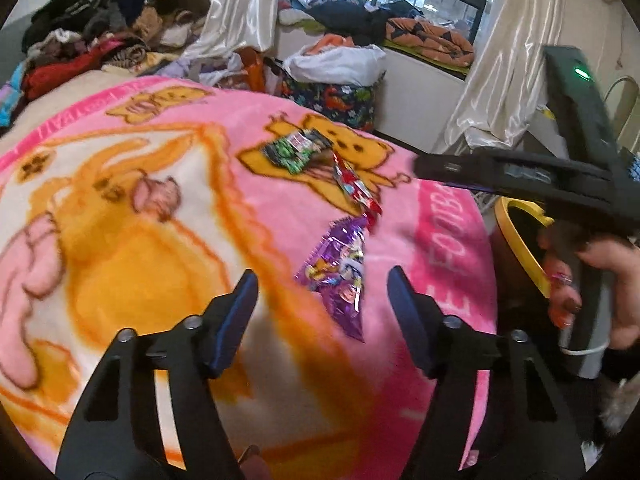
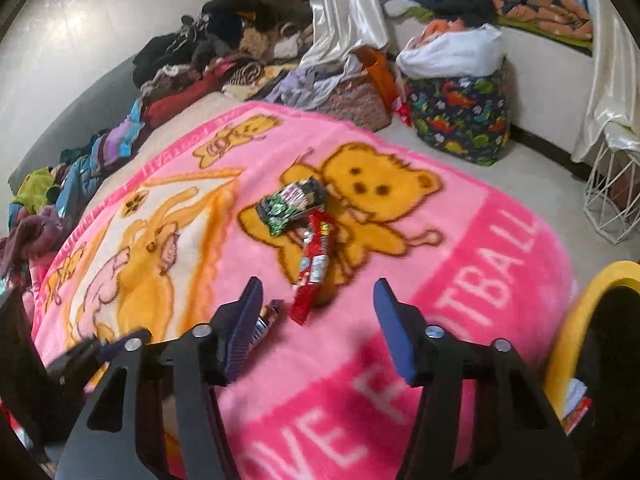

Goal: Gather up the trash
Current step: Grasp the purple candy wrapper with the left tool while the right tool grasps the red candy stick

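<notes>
Near the blanket's [image 1: 168, 216] right edge lie three wrappers: purple [image 1: 340, 276], red [image 2: 314, 264], green [image 2: 290, 204]. The left gripper [image 1: 322, 300] stands half open over the purple one, empty; the right gripper [image 2: 318, 316], empty too, faces the red one. A yellow-rimmed bin [image 2: 576, 320] waits beside that edge, probably for them.

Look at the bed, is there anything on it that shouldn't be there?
Yes. Three empty snack wrappers lie loose on the pink blanket: a green wrapper, a red wrapper beside it, and a purple wrapper. They are litter on bedding, not in the yellow-rimmed bin.
</notes>
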The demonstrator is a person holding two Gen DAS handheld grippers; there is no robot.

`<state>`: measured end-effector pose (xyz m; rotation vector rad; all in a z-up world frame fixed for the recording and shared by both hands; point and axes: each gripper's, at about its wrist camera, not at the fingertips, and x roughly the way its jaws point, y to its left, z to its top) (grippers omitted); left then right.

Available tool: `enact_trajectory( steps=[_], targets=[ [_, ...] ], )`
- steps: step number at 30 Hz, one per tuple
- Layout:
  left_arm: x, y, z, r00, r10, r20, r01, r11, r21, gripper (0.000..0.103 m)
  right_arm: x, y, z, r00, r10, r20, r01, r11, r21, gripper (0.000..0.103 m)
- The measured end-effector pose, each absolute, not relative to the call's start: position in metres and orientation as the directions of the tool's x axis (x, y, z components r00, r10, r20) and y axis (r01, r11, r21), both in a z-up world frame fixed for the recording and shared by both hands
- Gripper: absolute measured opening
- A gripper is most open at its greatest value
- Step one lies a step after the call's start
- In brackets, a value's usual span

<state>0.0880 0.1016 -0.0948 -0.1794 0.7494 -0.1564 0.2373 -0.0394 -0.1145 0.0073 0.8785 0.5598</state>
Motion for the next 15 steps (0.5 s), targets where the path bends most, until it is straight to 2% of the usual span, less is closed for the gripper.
enact_trajectory(
  steps=[4, 8, 9, 10, 11, 13, 15],
  targets=[
    [0.089, 0.096, -0.1, 0.711, -0.222, -0.667, 0.09, 0.97, -0.227, 0.052, 0.257, -0.022, -0.132, 0.457, 0.463, -0.759, -0.44, 0.86, 0.259, 0.041],
    [0.094, 0.095, -0.104, 0.707, -0.212, -0.675, 0.074, 0.971, -0.227, 0.045, 0.275, -0.009, -0.151, 0.397, 0.467, -0.79, -0.421, 0.858, 0.295, 0.028],
    [0.095, 0.095, -0.106, 0.702, -0.207, -0.681, 0.066, 0.972, -0.227, 0.04, 0.278, -0.008, -0.156, 0.383, 0.463, -0.799, -0.414, 0.86, 0.3, 0.024],
    [0.097, 0.094, -0.108, 0.692, -0.213, -0.689, 0.064, 0.97, -0.235, 0.035, 0.28, -0.007, -0.159, 0.375, 0.457, -0.807, -0.412, 0.862, 0.296, 0.013],
    [0.098, 0.094, -0.11, 0.688, -0.217, -0.693, 0.063, 0.969, -0.24, 0.033, 0.281, -0.007, -0.163, 0.372, 0.443, -0.816, -0.409, 0.867, 0.284, 0.007],
    [0.1, 0.094, -0.114, 0.68, -0.225, -0.697, 0.062, 0.966, -0.251, 0.026, 0.28, -0.011, -0.165, 0.37, 0.439, -0.819, -0.399, 0.871, 0.287, 0.001],
    [0.101, 0.094, -0.116, 0.674, -0.24, -0.698, 0.068, 0.962, -0.265, 0.02, 0.277, -0.018, -0.165, 0.369, 0.445, -0.816, -0.392, 0.871, 0.298, 0.001]
  ],
)
